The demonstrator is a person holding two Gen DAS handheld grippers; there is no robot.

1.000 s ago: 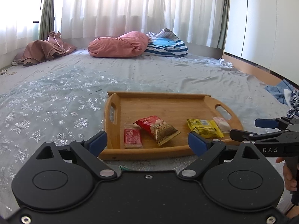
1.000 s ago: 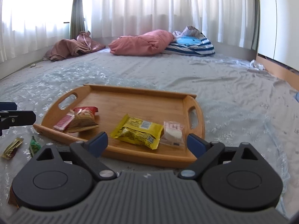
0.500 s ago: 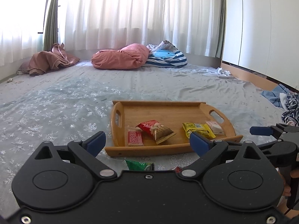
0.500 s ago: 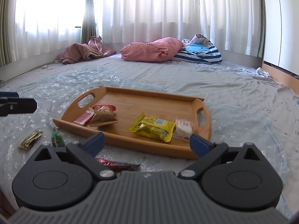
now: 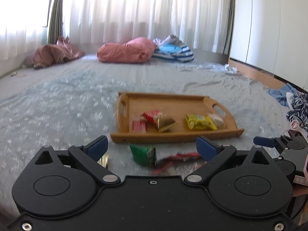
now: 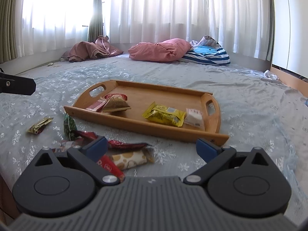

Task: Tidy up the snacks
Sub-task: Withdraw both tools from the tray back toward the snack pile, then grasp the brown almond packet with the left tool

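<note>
Both grippers hover low over a bed spread with a grey snowflake-print sheet, and neither holds anything. Seen from its own camera, the left gripper has its blue-padded jaws spread wide; they have just been opening, with only the sheet and loose packets lying beyond them, nothing between the pads. The right gripper likewise stands with its jaws wide apart and empty.

A wooden tray with cut-out handles sits on the sheet ahead of both grippers. Four snacks lie in it along its near side: a flat red-and-white packet at the left end, touching a red-and-tan wafer packet; toward the right end, a yellow packet with a small white packet just beside it by the right handle.

More snacks lie on the sheet off the tray's near edge. A green packet stands tilted close to the tray's near left corner, and a gold packet lies farther left, apart from the others. Nearer the right gripper, a long dark-red wrapper, a cream spotted bar and a bright red packet lie in a loose cluster, partly hidden behind the gripper's left finger.

At the far edge of the bed rest a pink pillow, a blue striped cushion and a crumpled brownish-pink cloth, below white curtains.
</note>
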